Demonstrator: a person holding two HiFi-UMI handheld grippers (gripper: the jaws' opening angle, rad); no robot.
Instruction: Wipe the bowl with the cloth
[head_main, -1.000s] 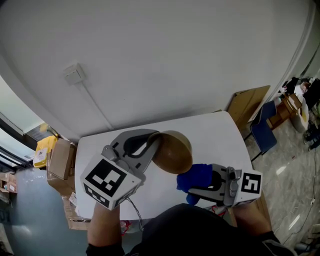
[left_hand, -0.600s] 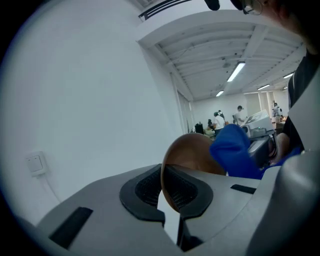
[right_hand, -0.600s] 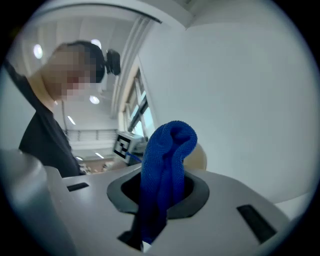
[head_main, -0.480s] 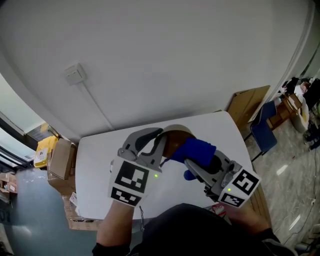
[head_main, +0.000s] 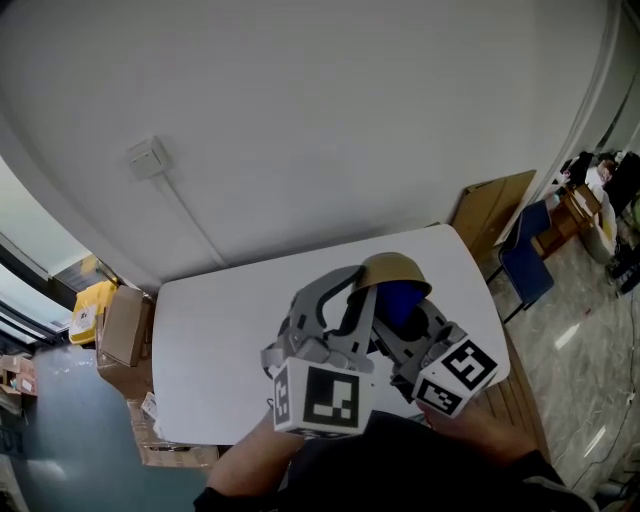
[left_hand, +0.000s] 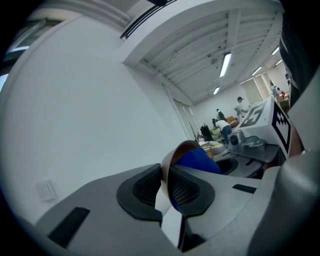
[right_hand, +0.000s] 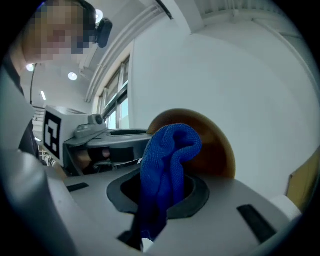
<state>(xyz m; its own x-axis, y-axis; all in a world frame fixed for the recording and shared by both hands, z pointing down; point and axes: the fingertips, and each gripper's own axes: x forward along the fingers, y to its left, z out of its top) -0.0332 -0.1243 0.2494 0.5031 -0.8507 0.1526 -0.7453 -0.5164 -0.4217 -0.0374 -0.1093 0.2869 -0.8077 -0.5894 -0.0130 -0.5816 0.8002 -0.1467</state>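
A brown bowl (head_main: 392, 268) hangs tilted on its side above the white table (head_main: 220, 320). My left gripper (head_main: 362, 285) has the bowl's rim (left_hand: 165, 172) between its pads (left_hand: 187, 189); its jaws have just been opening a little, and the rim still sits pinched between them. My right gripper (head_main: 410, 310) is shut on a blue cloth (right_hand: 167, 165). The bunched cloth (head_main: 403, 300) presses into the hollow of the bowl (right_hand: 215, 145). In the right gripper view the left gripper (right_hand: 115, 140) shows at the left, beside the bowl.
Cardboard boxes (head_main: 120, 320) stand on the floor left of the table. A blue chair (head_main: 525, 260) and a brown board (head_main: 495, 205) stand at the right. A wall socket (head_main: 147, 152) with a cable is on the white wall. People (left_hand: 222, 127) stand far off.
Both grippers have shifted to the right with the bowl. The cloth has gone from below the bowl into its hollow. The left gripper's marker cube now sits at the bottom centre.
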